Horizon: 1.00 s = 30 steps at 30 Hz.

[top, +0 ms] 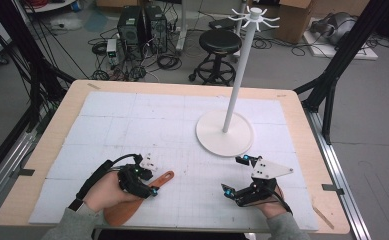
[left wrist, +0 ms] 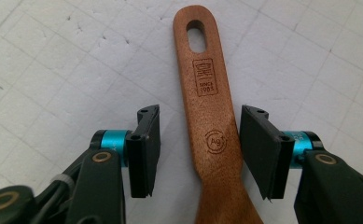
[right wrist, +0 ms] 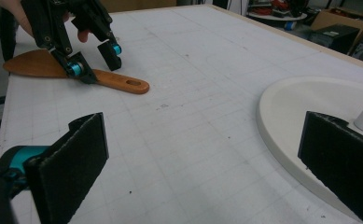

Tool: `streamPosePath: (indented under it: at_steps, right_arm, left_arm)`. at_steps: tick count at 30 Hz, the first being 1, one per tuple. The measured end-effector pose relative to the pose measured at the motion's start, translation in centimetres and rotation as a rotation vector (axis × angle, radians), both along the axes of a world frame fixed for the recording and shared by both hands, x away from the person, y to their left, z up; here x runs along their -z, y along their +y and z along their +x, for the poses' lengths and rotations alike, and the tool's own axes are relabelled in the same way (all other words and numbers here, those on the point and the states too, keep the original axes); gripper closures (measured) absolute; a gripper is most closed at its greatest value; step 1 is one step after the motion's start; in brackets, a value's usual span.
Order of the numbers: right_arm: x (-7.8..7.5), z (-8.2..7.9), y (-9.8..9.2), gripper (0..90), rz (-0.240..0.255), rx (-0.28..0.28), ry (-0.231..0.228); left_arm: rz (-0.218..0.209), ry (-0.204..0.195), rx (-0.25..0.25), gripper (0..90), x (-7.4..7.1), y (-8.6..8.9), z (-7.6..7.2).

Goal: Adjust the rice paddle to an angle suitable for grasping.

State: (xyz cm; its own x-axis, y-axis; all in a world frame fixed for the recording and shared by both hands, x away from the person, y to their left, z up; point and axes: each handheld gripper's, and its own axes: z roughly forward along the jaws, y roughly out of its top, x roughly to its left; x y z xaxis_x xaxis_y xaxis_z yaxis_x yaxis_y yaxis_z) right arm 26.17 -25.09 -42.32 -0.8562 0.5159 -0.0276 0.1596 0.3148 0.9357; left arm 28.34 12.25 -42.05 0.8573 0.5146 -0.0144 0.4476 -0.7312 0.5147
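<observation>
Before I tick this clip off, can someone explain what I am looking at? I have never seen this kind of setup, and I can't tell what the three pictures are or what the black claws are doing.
There is no robot here. A person sits at a table with a hand-held gripper in each hand. The high view looks down from above the person's side. The other two pictures come from small cameras riding on the grippers, looking along their black jaws.

On the white gridded mat lie a wooden spatula and a white stand with a round base, a tall pole and hooks on top.

The left gripper straddles the spatula's handle. One pad looks to be against it and the other still shows a gap, so it is not gripped yet. The right gripper is wide open, holding nothing, with one jaw in front of the stand's base.
</observation>
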Motion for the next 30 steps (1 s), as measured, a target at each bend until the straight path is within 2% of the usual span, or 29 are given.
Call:
streamPosePath:
  at_steps: [12,23,28,30]
  right_arm:
    - [-0.01,0.0,-0.02,0.0,0.0,0.002,-0.003]
    - [-0.02,-0.05,-0.01,0.0,-0.001,0.001,0.001]
    - [-0.02,0.01,-0.05,0.0,-0.002,0.001,-0.007]
    - [-0.03,0.01,-0.05,0.0,-0.002,0.001,-0.007]
  left_arm:
    - [0.007,0.015,0.002,61.7,-0.15,0.07,-0.15]
    - [-0.013,0.009,-0.021,64.4,-0.12,0.31,-0.2]
    - [-0.013,0.007,-0.007,65.0,-0.3,0.43,-0.36]
    - [-0.026,0.0,-0.008,65.0,-0.47,0.54,-0.47]
